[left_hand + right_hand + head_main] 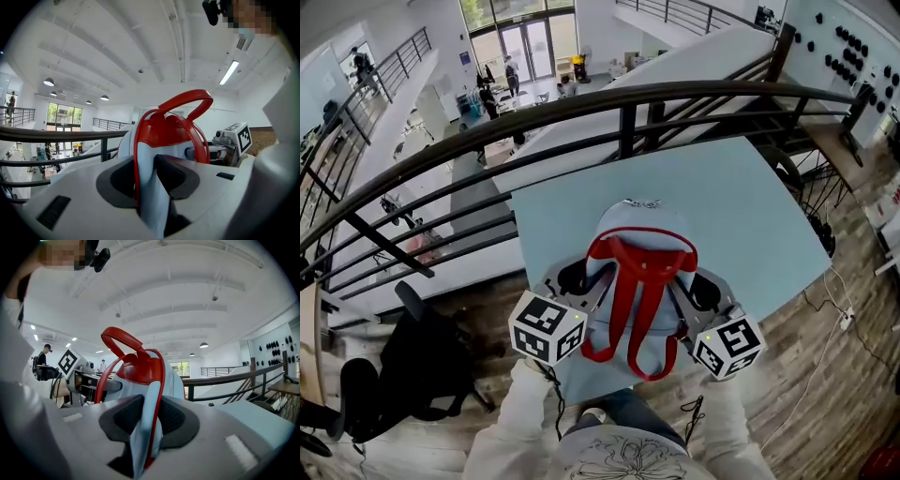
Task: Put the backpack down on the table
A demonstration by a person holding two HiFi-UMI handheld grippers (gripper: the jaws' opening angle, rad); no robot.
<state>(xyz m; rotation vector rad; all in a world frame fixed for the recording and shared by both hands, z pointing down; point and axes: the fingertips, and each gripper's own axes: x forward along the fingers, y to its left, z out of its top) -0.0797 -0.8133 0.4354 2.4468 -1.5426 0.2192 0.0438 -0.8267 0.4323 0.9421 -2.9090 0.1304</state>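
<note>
A light blue backpack [637,246] with red straps and a red top handle hangs upright between my two grippers, over the near part of the pale blue table [755,220]. I cannot tell whether its bottom touches the tabletop. My left gripper [581,277] is shut on the fabric of the bag's left side. In the left gripper view that fold of the backpack [164,133] fills the gap of the left gripper [146,183]. My right gripper [697,287] pinches the bag's right side. The right gripper view shows the backpack [140,372] clamped in the right gripper [147,423].
A dark metal railing [623,117] runs just behind the table, with a drop to a lower floor beyond it. A black office chair [417,361] stands on the wooden floor at the left. A cable [825,309] trails over the floor at the right.
</note>
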